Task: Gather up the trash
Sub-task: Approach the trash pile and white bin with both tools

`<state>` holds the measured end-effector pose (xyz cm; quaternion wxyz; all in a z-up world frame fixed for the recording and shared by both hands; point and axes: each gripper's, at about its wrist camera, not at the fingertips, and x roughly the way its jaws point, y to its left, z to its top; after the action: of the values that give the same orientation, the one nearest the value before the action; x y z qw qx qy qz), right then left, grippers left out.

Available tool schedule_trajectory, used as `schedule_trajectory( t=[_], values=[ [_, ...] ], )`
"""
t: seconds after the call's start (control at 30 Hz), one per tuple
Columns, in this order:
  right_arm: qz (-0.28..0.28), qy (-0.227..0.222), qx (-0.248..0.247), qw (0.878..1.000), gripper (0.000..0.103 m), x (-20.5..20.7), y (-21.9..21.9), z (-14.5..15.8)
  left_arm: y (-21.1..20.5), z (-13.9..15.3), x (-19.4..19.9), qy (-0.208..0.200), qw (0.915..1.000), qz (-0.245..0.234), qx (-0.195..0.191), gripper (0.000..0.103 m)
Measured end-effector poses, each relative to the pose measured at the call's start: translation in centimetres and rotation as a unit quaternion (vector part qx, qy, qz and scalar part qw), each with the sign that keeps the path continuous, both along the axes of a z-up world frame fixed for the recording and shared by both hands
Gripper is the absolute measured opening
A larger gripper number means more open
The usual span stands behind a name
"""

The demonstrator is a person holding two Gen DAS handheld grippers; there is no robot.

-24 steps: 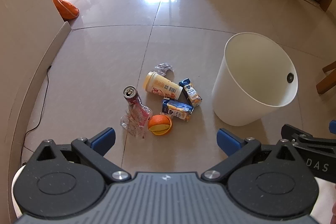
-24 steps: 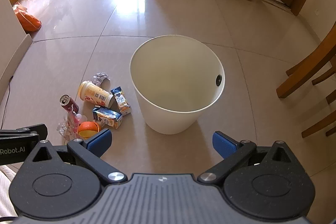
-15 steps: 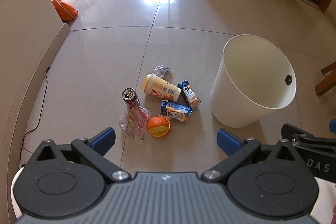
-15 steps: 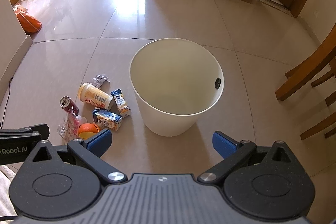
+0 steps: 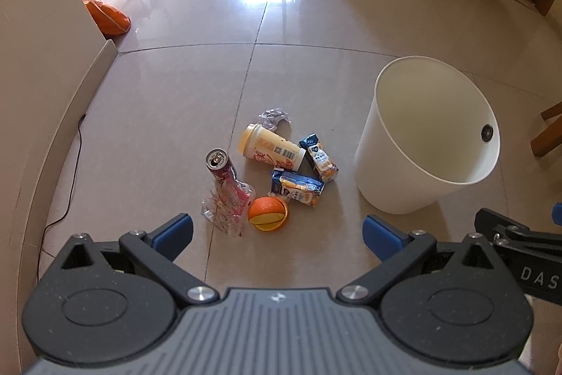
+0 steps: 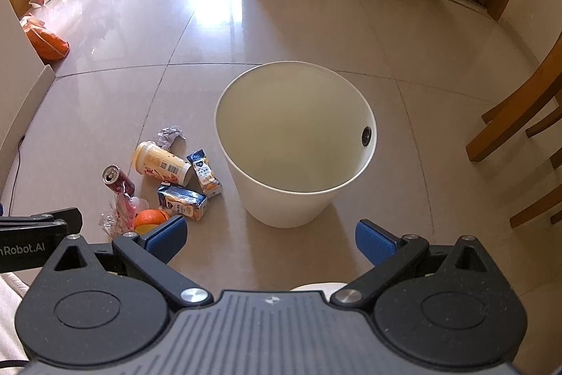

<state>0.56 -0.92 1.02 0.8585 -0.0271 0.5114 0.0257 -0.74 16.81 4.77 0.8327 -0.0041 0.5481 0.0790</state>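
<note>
My white round plastic bin [image 6: 295, 143] stands empty on the beige tiled floor [image 5: 175, 101], so nothing is collected yet. Beside it on its left, well clear of the floor's walled edge, lie the yellow lidded paper cup [image 5: 270, 148], two blue-and-orange drink cartons [image 5: 296, 187], a red drink can [image 5: 219, 164], a halved orange [image 5: 267, 213] and a grey crumpled wrapper [image 5: 274, 116]. My left claw [image 5: 277, 229] hangs spread and empty, the orange just ahead; my right claw [image 6: 269, 236] is likewise spread, facing the bin. I'd lower straight down and straddle one piece only.
</note>
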Motion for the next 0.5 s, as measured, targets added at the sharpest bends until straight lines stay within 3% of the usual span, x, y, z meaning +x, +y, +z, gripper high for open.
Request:
schedule_trajectory(
  t=[0.3, 0.5],
  values=[
    [0.009, -0.001, 0.017, 1.000, 0.103, 0.5, -0.7, 0.4, -0.8, 0.9, 0.4, 0.000, 0.9999, 0.001, 0.016, 0.102],
    [0.018, 0.011, 0.020, 1.000, 0.103, 1.8, -1.0, -0.6, -1.0, -0.4, 1.4, 0.017, 0.9997, 0.005, 0.014, 0.102]
  ],
)
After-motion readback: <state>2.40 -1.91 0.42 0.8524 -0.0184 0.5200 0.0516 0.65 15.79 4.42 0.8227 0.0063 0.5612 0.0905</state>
